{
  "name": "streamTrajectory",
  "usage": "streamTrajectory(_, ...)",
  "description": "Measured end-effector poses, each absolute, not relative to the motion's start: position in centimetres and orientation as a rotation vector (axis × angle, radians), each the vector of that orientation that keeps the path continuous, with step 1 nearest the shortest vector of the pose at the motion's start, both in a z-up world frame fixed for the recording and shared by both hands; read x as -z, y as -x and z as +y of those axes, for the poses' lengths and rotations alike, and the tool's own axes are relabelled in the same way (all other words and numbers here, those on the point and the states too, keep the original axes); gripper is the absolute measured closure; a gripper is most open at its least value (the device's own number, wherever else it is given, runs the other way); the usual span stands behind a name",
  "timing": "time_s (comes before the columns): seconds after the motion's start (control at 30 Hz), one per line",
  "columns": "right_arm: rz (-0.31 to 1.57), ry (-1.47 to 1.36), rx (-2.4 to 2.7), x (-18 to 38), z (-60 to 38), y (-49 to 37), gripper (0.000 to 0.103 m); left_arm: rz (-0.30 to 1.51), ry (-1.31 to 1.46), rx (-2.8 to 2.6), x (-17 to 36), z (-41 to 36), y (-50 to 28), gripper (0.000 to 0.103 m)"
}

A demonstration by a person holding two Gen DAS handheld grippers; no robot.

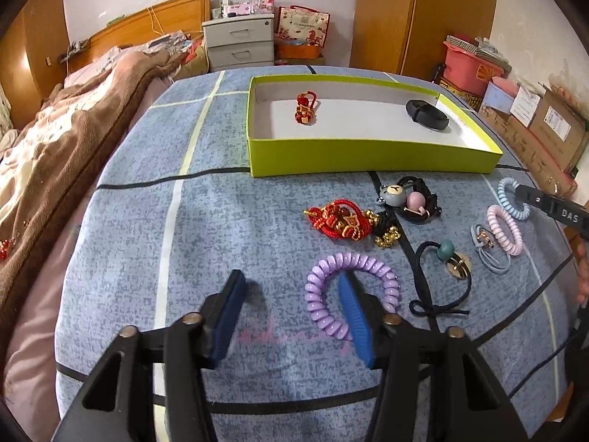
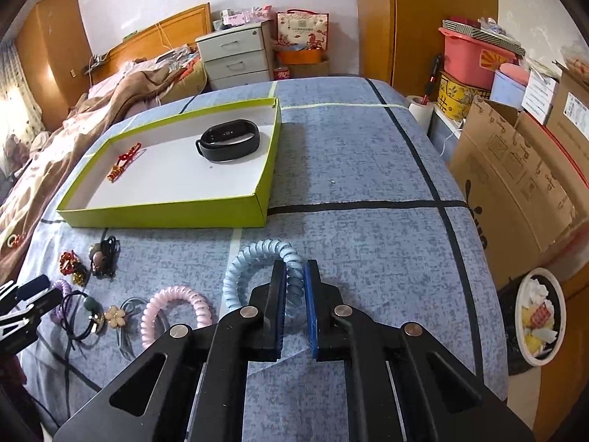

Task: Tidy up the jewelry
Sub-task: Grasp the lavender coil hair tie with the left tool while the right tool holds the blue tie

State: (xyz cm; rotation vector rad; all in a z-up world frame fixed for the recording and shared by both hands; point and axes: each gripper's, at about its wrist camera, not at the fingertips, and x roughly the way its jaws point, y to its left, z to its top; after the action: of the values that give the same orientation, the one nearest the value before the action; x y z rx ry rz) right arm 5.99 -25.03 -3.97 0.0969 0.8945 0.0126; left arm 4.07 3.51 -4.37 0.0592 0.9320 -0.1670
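Left wrist view: the left gripper (image 1: 291, 287) is nearest the lens, its jaws wide apart and gripping nothing. The right-hand blue pad (image 1: 355, 316) lies inside the loop of the purple coil hair tie (image 1: 349, 291), touching or just over its near side; the other pad rests over bare bedspread (image 1: 221, 228). Beyond lie a red knotted charm (image 1: 338, 223), a bear-faced black hair tie (image 1: 408, 199), a black elastic with a teal bead (image 1: 443, 261), a thin blue elastic (image 1: 489, 246) and a pink coil hair tie (image 1: 504, 230).

Right wrist view: the right gripper (image 2: 295, 272) has its jaws nearly together, clamped on the right side of the light blue coil hair tie (image 2: 257, 269), whose loop extends to the left over the bedspread. The pink coil lies just to its left.

The lime-green tray (image 1: 368, 158) stands farther back on the bed, apart from the loose pieces. It holds a black wristband (image 2: 228, 140) toward its right end and a small red charm (image 1: 305, 108) toward its left.
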Motion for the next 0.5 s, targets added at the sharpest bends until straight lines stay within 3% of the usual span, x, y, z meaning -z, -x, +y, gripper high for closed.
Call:
streamTrajectory(0.43, 0.881, -0.117, -0.031, 3.58, -24.79, -5.38, 0.093, 0.918, -0.072, 0.203, 4.15, 2.69, -3.85, 0.09)
streamTrajectory(0.5, 0.879, -0.116, -0.034, 3.49, -24.71, -5.28, 0.093, 0.918, -0.058, 0.199, 4.13, 2.91, -3.87, 0.092)
